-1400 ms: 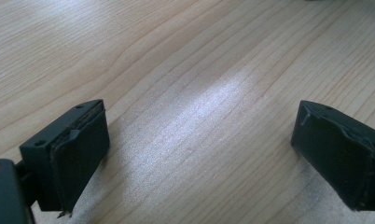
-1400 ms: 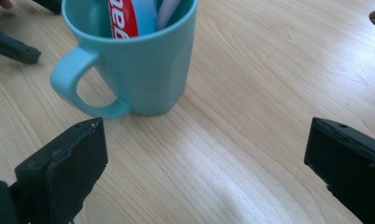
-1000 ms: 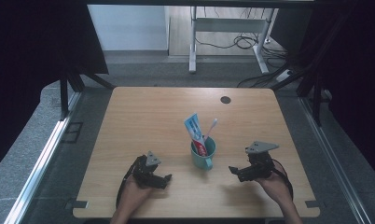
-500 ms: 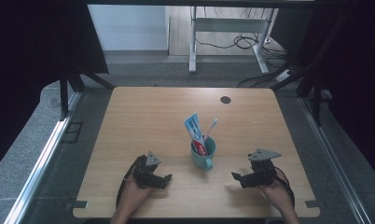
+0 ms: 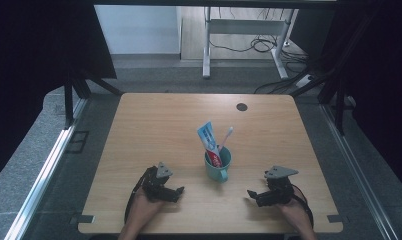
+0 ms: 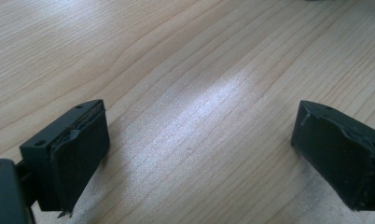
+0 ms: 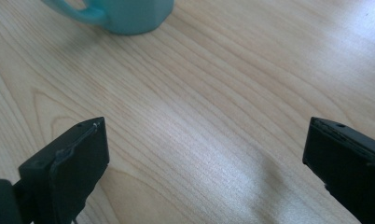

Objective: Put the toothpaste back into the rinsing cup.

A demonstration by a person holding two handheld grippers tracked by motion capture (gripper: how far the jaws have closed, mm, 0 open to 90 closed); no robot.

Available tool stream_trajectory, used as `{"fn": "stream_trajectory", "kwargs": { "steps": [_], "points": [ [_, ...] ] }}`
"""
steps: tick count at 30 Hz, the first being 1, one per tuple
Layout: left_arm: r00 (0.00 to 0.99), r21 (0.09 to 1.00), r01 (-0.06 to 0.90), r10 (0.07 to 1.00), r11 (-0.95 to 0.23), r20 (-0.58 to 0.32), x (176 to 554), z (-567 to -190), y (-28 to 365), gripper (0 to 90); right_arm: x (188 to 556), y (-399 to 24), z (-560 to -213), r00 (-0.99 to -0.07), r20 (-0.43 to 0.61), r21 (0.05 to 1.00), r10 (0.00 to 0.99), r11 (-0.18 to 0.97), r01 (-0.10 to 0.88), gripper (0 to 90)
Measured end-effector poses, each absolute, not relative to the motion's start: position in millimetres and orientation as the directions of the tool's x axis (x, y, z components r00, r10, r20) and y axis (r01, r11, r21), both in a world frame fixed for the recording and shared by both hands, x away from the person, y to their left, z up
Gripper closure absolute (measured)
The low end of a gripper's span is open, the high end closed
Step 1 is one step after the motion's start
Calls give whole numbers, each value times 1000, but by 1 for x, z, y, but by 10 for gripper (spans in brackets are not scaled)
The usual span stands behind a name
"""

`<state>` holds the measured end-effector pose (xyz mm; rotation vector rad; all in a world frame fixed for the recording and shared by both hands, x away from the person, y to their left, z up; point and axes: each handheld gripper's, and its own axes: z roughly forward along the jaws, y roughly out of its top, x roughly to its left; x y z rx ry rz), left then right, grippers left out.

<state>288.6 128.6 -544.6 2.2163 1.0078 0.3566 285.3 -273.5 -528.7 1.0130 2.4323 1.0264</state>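
High view: tongs [image 5: 180, 190] near table [image 5: 139, 220] edge

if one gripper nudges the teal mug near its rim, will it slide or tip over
The teal mug looks squat, so it would probably slide on the smooth wooden table. The toothpaste tube and toothbrush lean well above the rim, likely shifting and making a high push tippier. Its handle may make it swivel.
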Motion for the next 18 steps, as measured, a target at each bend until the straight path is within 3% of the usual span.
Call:
{"fn": "stream_trajectory", "kwargs": {
  "steps": [18],
  "points": [
    [665,672,564,746,-479,-26,289,-545,129,41,287,-277,-543,-692,2,701,721,493,515,0]
  ]
}}
